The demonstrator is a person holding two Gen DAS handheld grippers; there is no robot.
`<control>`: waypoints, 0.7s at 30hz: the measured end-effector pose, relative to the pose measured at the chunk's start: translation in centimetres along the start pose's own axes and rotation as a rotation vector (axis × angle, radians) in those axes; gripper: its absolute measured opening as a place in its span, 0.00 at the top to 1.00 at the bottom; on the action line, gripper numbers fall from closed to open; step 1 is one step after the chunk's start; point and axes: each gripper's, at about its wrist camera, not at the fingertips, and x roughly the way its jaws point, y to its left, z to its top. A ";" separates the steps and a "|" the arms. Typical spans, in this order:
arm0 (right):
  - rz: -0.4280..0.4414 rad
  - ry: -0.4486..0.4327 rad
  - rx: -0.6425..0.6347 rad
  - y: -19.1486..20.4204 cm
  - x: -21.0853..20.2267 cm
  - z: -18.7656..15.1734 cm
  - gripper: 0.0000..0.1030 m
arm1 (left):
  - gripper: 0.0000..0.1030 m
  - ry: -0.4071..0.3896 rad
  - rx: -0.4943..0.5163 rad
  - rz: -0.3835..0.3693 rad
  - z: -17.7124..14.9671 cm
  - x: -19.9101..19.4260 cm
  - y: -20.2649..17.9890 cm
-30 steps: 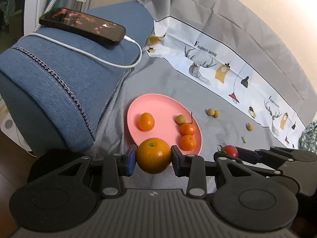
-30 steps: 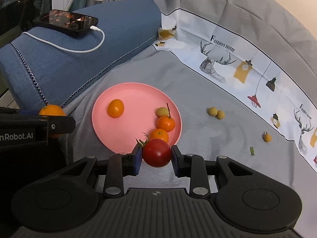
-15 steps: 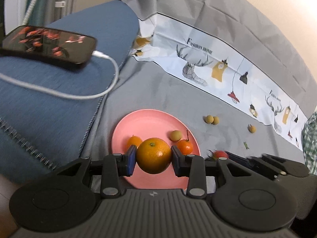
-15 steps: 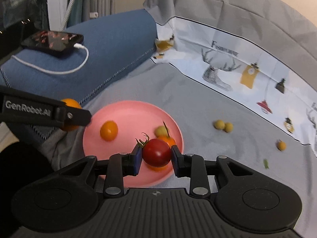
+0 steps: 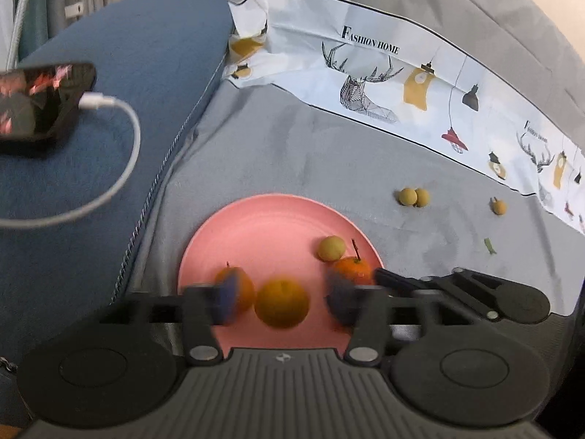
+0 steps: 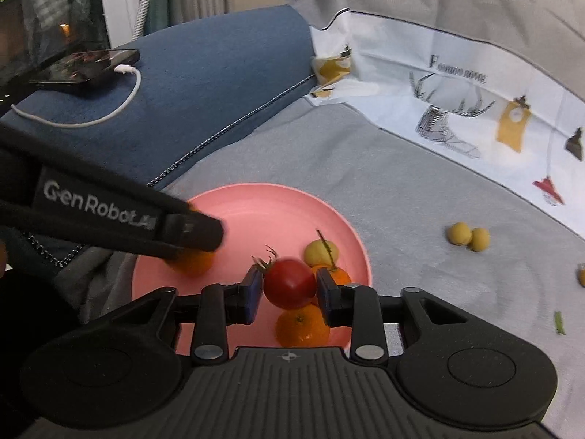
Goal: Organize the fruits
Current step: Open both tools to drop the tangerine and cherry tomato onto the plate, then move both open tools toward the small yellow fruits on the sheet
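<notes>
A pink plate point(image 5: 270, 219) lies on the grey sheet. My left gripper point(image 5: 281, 301) is open over its near edge; a large orange point(image 5: 282, 303) sits blurred between the spread fingers, free of both pads. Small oranges point(image 5: 353, 269) and a yellow-green fruit point(image 5: 331, 248) lie on the plate. My right gripper point(image 6: 289, 287) is shut on a red tomato point(image 6: 289, 283) with a green stem, held above the plate point(image 6: 256, 205) over two small oranges point(image 6: 301, 327). The left gripper's finger point(image 6: 109, 212) crosses the right wrist view.
A blue cushion point(image 5: 91, 146) at the left carries a phone point(image 5: 40, 102) on a white cable. Two yellow-green fruits point(image 5: 413, 197) and a small orange one point(image 5: 498, 206) lie on the sheet to the right. A printed white cloth point(image 5: 402, 84) runs along the back.
My left gripper moved forward over the plate and opened, letting go of the large orange. My right gripper carried the tomato forward above the plate.
</notes>
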 end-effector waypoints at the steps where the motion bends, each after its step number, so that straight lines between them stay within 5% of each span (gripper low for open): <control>1: -0.001 -0.001 0.005 -0.2 0.0 -0.1 0.25 | 0.01 -0.034 0.006 0.020 0.1 -0.5 -0.3; 5: 0.044 -0.059 0.042 -1.2 -1.6 -0.5 0.20 | 0.00 -0.093 0.077 0.064 0.0 -1.9 -1.9; 10: -0.050 -0.076 0.166 -6.2 -5.2 -2.7 0.07 | 0.00 -0.098 0.112 0.024 0.6 -3.4 -5.1; 17: -0.562 -0.105 0.439 -22.6 -7.4 -8.9 0.01 | 0.00 0.053 0.309 -0.283 1.4 3.1 -16.9; 21: -0.728 -0.097 0.561 -31.8 -5.1 -11.2 0.01 | 0.00 0.122 0.427 -0.277 -0.4 9.7 -23.5</control>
